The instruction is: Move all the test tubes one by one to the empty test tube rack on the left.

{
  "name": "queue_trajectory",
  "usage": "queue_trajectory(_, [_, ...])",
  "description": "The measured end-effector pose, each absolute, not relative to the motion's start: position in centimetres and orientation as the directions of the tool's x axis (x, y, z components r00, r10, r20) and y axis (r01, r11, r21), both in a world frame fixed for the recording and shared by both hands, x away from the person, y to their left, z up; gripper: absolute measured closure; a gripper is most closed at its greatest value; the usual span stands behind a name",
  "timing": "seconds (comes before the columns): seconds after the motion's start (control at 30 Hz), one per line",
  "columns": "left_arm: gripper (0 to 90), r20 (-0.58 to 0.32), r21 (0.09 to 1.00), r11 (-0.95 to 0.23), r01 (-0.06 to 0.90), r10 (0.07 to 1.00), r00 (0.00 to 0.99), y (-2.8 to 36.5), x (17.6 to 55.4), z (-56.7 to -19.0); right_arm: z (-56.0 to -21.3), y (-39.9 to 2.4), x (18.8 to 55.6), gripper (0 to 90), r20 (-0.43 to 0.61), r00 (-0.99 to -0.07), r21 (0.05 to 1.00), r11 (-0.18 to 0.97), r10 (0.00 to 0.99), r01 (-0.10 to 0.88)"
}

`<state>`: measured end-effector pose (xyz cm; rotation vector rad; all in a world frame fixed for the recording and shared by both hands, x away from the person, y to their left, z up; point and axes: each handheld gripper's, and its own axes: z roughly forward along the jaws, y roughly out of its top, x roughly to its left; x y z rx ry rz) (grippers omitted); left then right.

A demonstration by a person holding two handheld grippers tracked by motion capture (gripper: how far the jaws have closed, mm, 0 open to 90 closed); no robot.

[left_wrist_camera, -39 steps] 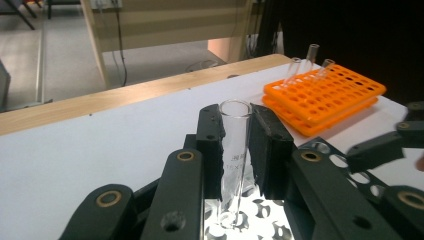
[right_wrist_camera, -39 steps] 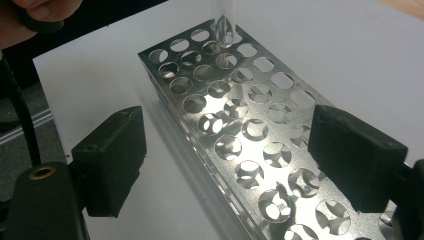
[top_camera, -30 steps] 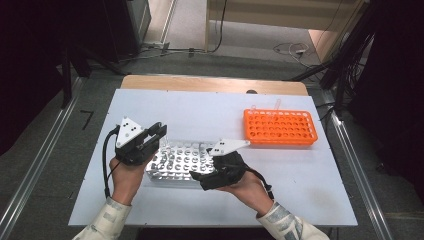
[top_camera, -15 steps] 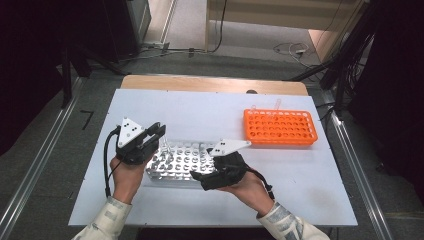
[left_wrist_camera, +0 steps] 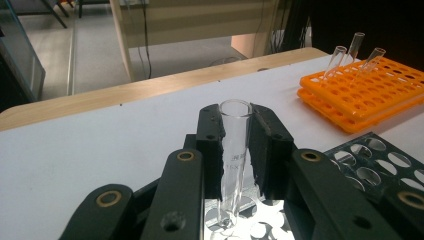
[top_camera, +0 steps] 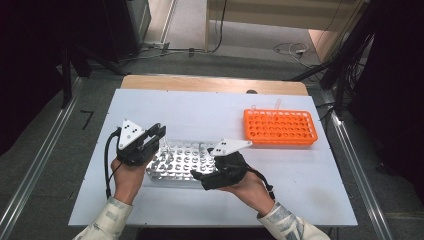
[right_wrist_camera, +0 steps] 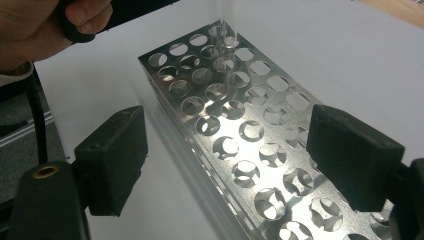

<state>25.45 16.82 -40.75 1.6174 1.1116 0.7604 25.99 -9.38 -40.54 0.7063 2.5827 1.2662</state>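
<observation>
- Nothing has visibly shifted since the earlier high-view pictures: both hands sit where they were, over the metal rack (top_camera: 182, 162) on the white table (top_camera: 210, 110).
- High view: the left gripper (top_camera: 159, 134) hangs at the rack's left end, the right gripper (top_camera: 197, 176) at its near edge; the orange rack (top_camera: 280, 127) stands well apart, far right.
- Left gripper view: the jaws are clamped on a clear glass tube (left_wrist_camera: 234, 160), upright, pinched just under its open mouth, its rounded foot at a hole in the metal rack (left_wrist_camera: 380, 165). Three more tubes lean in the orange rack (left_wrist_camera: 365, 85).
- Right gripper view: this gripper's jaws stand wide apart and empty, straddling the metal rack (right_wrist_camera: 235, 125); the tube (right_wrist_camera: 222, 22) shows faintly at the far corner.
- Handling, as I judge it: the tube is light, rigid, smooth and breakable, so a modest squeeze on the upper wall suits it, kept vertical to enter the hole cleanly. The rack looks stiff and heavy enough to stay put.
</observation>
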Motion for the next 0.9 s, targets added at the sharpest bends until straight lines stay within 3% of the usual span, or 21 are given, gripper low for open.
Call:
queue_trajectory(0.47, [75.8, -0.003, 0.945, -0.118, 0.306, 0.93, 0.369, 16.6, 25.6, -41.5, -40.5, -9.4, 25.9, 15.4, 0.047, -0.872, 0.782, 0.525, 0.488, 0.336])
queue_trajectory(0.9, [74.7, 0.012, 0.903, -0.162, 0.398, 0.936, 0.352, 16.0, 25.5, -43.2, -40.5, -9.5, 25.8, 15.4, 0.044, -0.87, 0.779, 0.529, 0.49, 0.337])
